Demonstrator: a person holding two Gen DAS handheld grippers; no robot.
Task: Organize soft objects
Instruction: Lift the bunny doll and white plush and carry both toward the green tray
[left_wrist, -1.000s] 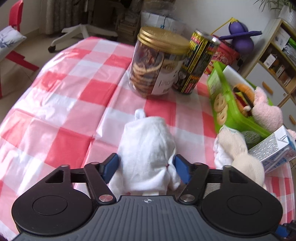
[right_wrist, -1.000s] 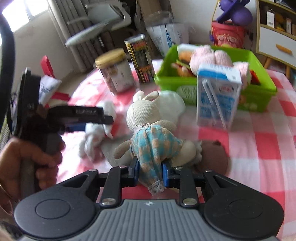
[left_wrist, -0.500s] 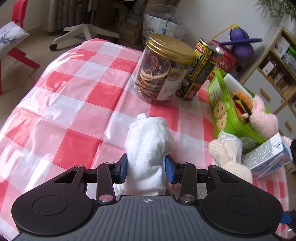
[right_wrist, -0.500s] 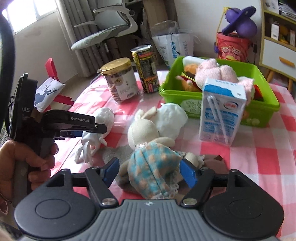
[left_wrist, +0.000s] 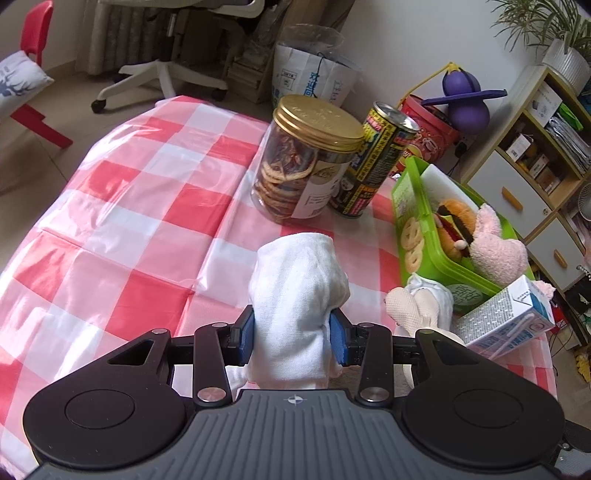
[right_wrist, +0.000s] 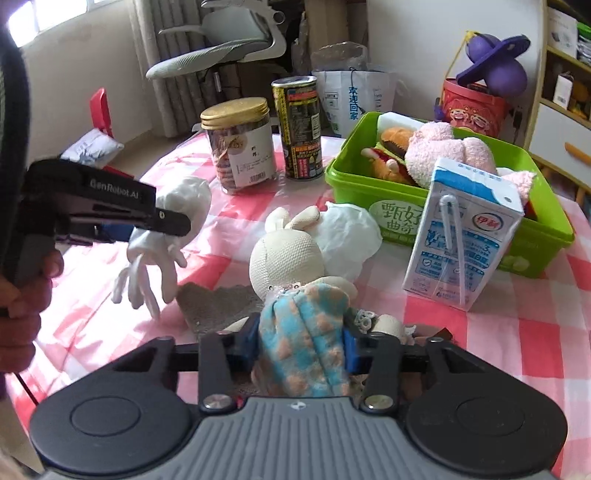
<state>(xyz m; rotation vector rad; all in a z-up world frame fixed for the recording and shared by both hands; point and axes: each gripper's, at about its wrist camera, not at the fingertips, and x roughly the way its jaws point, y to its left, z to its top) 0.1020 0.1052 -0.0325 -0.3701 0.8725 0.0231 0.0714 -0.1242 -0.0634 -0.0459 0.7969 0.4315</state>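
White glove (left_wrist: 295, 295), lower centre of left view, pinched in left hand-held gripper (left_wrist: 291, 332), lifted off bench (left_wrist: 129, 206). Rabbit doll (right_wrist: 299, 295), lower centre of right view; right hand-held gripper (right_wrist: 299, 343) jaws just closing, pads pressing its checked dress. Green bin (right_wrist: 369, 184) upper right with plush toys; milk carton (right_wrist: 461, 236) before it.

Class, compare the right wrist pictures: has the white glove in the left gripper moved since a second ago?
Yes. The white glove has risen: its top now reaches the cookie jar's base, and its fingers dangle above the checked tablecloth, pinched in the left gripper.
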